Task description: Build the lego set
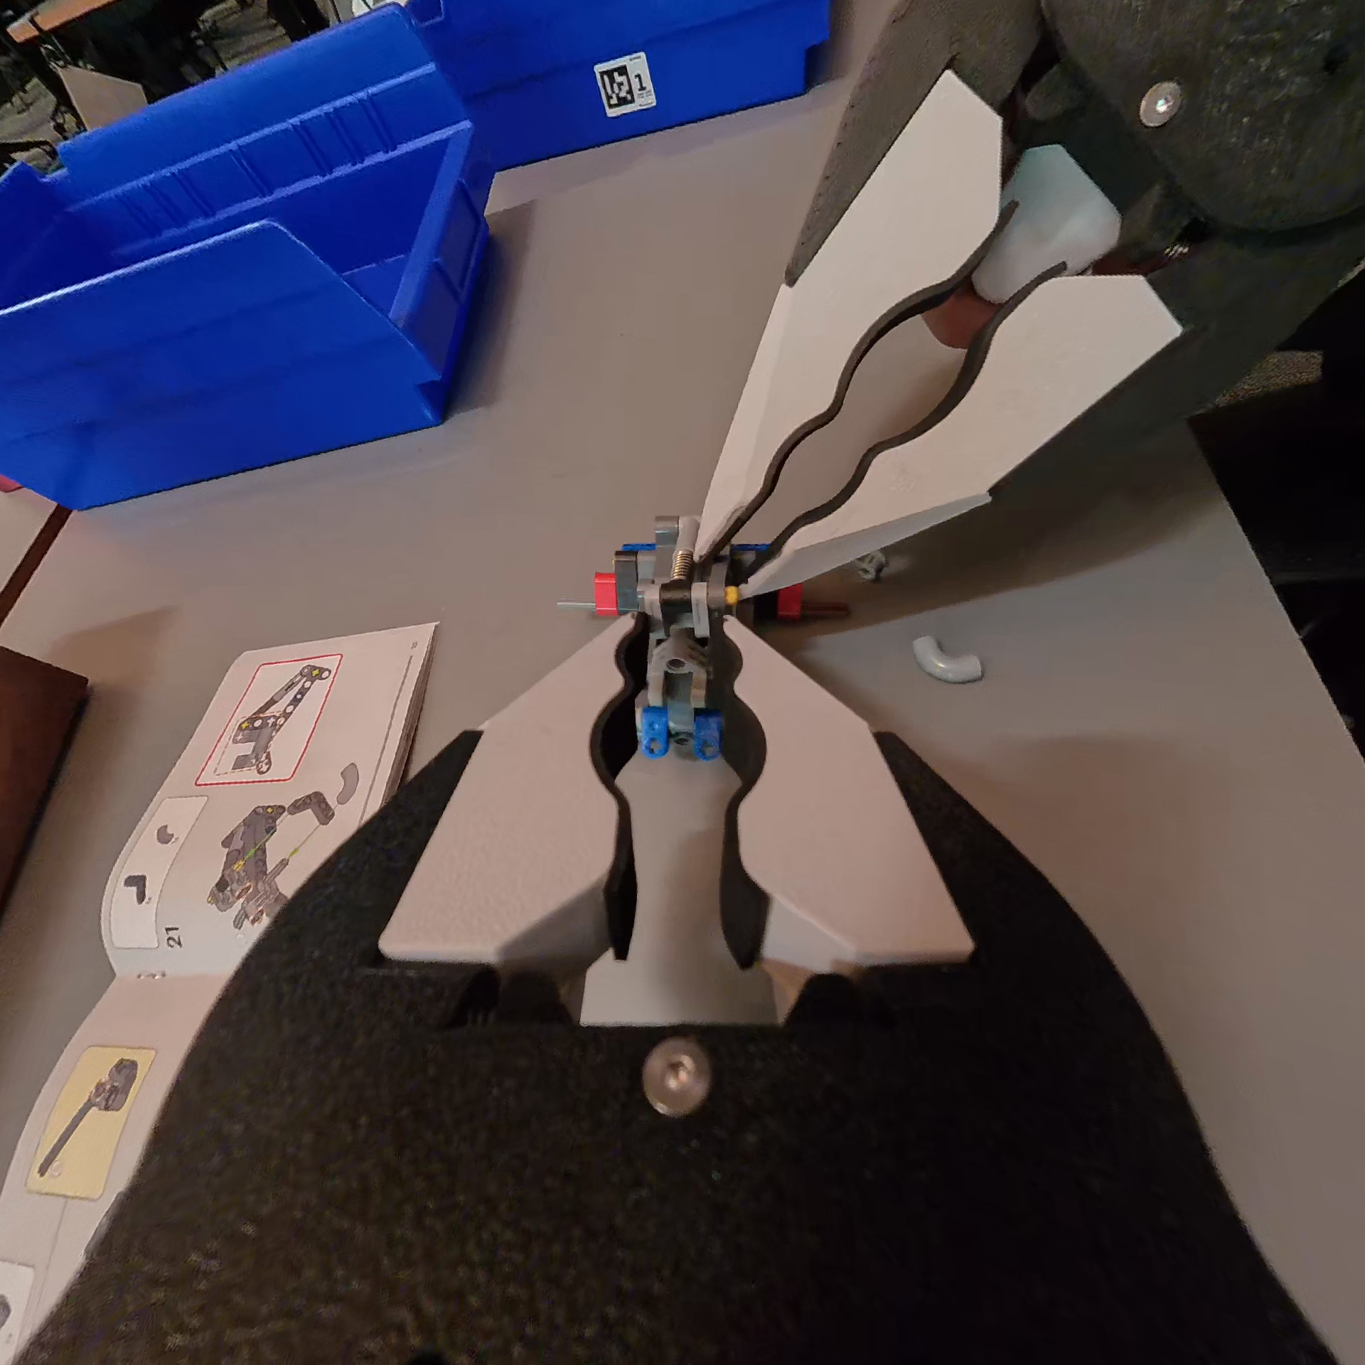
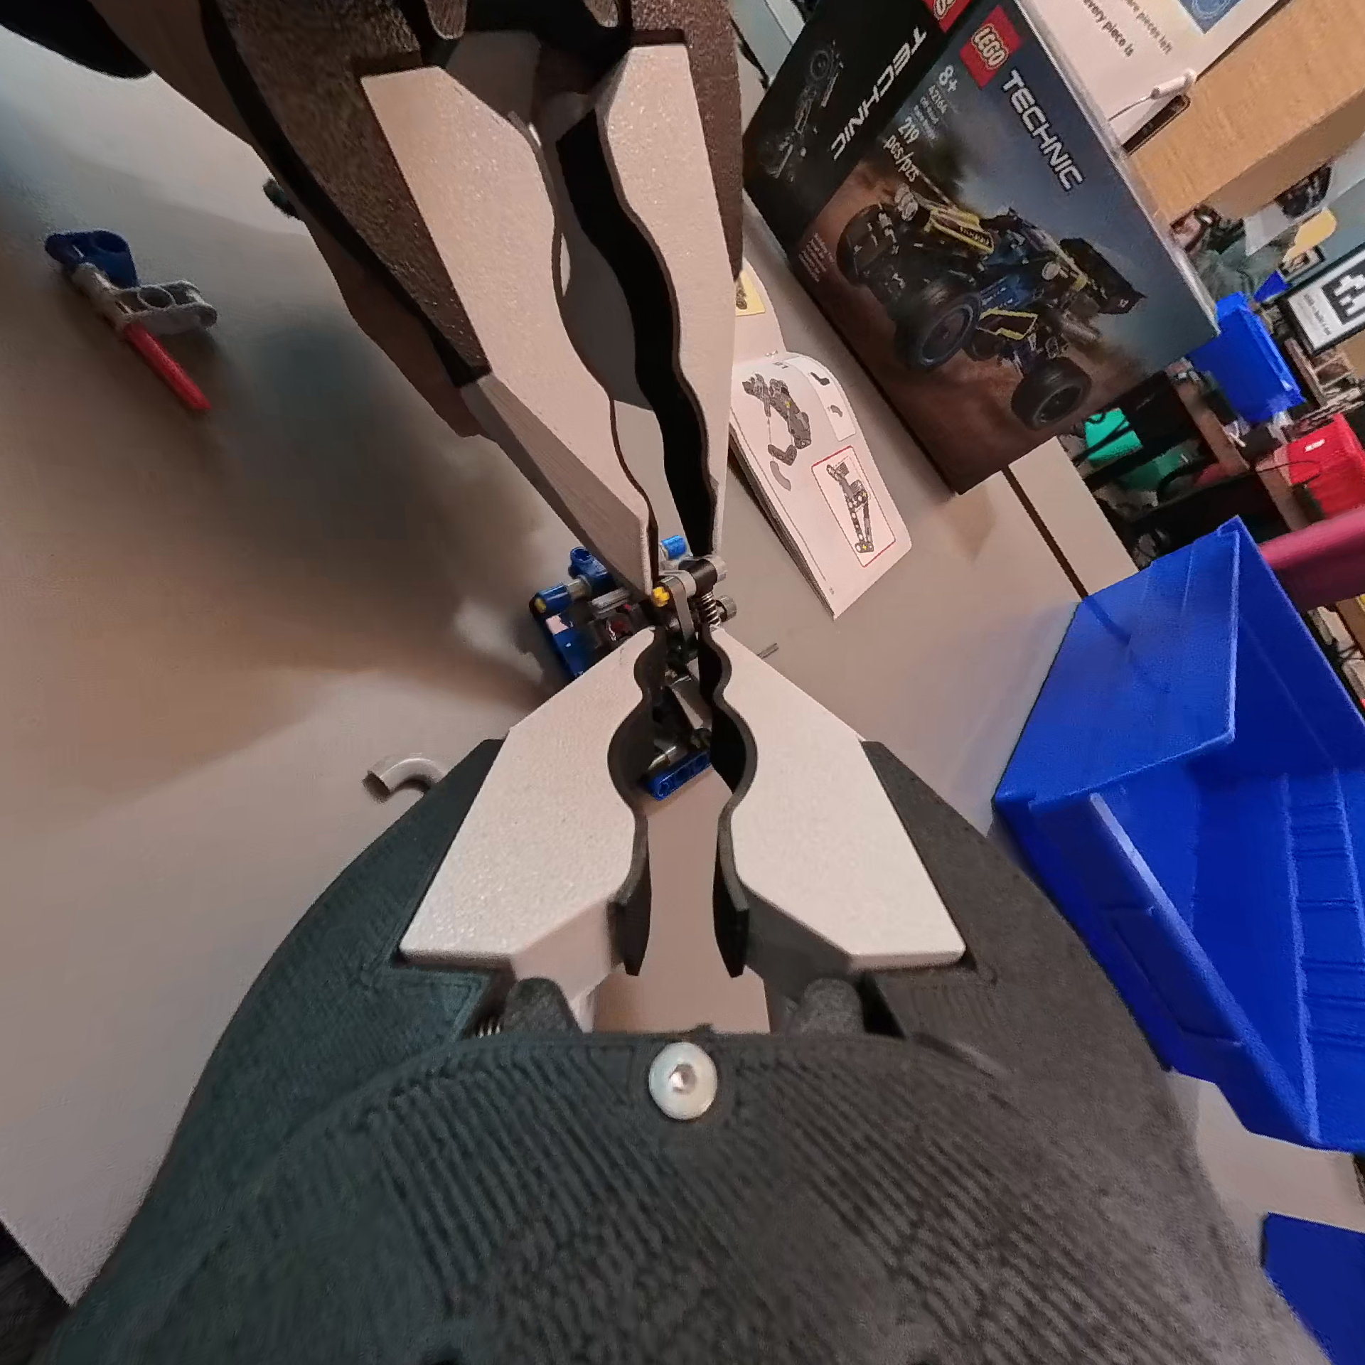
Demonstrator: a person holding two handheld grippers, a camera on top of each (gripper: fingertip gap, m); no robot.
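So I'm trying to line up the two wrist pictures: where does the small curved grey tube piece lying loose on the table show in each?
Left wrist view: curved grey tube piece right of centre, on the table.
Right wrist view: left of centre, beside this gripper's left finger.
Shared landmark: open instruction booklet.

grey table (image 1: 606, 310) | dark wood strip (image 1: 29, 739) at edge; cluttered shelves (image 2: 1256, 414) behind

claw (image 1: 676, 628): speckled black body | pale grey fingers (image 1: 532, 775), wavy black pads | silver screw (image 1: 676, 1075)
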